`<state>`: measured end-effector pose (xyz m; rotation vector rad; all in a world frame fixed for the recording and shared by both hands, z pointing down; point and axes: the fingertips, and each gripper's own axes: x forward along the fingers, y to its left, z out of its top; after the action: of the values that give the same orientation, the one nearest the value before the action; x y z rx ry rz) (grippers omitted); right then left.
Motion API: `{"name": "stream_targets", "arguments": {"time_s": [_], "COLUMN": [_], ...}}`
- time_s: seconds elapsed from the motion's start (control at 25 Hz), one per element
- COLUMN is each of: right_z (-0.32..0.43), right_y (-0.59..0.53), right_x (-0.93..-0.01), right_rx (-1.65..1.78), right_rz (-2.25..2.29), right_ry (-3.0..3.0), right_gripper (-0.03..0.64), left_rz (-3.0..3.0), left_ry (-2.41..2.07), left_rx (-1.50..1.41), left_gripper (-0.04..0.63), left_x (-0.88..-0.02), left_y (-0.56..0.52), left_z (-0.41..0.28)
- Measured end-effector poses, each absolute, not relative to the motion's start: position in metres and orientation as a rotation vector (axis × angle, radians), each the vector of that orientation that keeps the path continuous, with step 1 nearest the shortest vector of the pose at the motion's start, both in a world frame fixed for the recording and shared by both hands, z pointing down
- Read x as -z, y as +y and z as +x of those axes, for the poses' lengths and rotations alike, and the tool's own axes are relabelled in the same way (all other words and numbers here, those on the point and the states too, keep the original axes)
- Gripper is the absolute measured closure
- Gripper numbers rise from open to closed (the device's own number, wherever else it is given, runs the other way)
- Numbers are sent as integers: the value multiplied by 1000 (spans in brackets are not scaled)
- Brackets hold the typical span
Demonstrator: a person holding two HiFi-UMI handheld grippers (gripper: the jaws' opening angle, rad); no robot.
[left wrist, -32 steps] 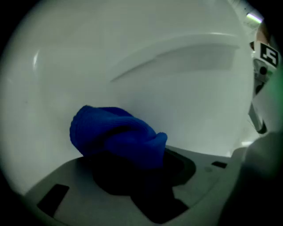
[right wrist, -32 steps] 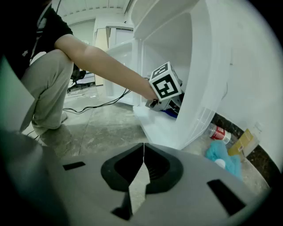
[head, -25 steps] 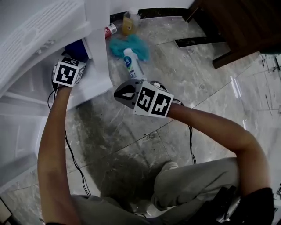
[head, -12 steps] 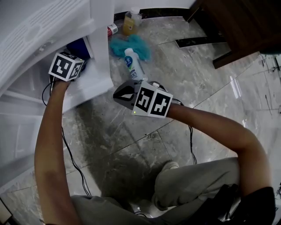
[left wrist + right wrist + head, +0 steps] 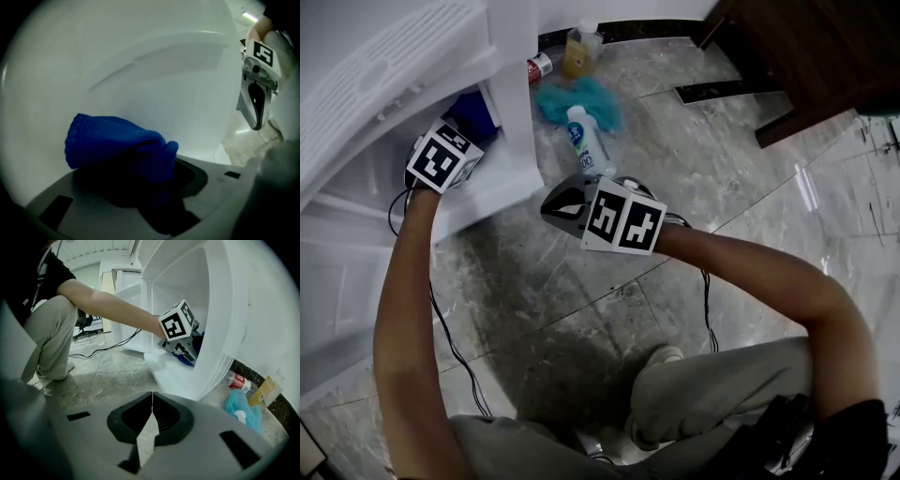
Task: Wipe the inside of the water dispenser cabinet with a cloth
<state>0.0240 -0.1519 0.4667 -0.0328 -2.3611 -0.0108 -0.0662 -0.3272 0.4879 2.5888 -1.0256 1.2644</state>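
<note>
Left gripper view first: my left gripper (image 5: 154, 185) is clamped on the blue cloth (image 5: 117, 143). The cloth bunches out ahead of the jaws and off to their left, its long side lying across them. Straight beyond it is the cabinet's white inner wall (image 5: 154, 70); whether the cloth touches it I can't tell. My right gripper (image 5: 151, 425), jaws pressed together on nothing, hangs outside to the right, so I judge the left does the wiping.
</note>
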Motion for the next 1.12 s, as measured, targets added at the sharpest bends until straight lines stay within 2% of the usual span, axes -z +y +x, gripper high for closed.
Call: {"name": "stream_targets", "arguments": {"time_s": [0.28, 0.68, 0.92, 1.12], "right_z": [30, 30, 21, -26], "right_y": [-147, -139, -170, -186], "right_x": [-467, -459, -445, -428], "right_rx": [-14, 1, -186, -334], "right_rz": [-22, -32, 73, 71], "right_ry": [-2345, -2352, -2428, -2524], "right_gripper": [618, 618, 618, 618], "left_rz": [2482, 2356, 2484, 2552], "left_ry": [-988, -1241, -1069, -1020], "left_rx": [-1129, -1076, -1155, -903], "left_gripper": [399, 400, 408, 408], "left_x": [-489, -483, -468, -424], "left_y": [-338, -352, -300, -238], "left_z": [-71, -81, -76, -70]}}
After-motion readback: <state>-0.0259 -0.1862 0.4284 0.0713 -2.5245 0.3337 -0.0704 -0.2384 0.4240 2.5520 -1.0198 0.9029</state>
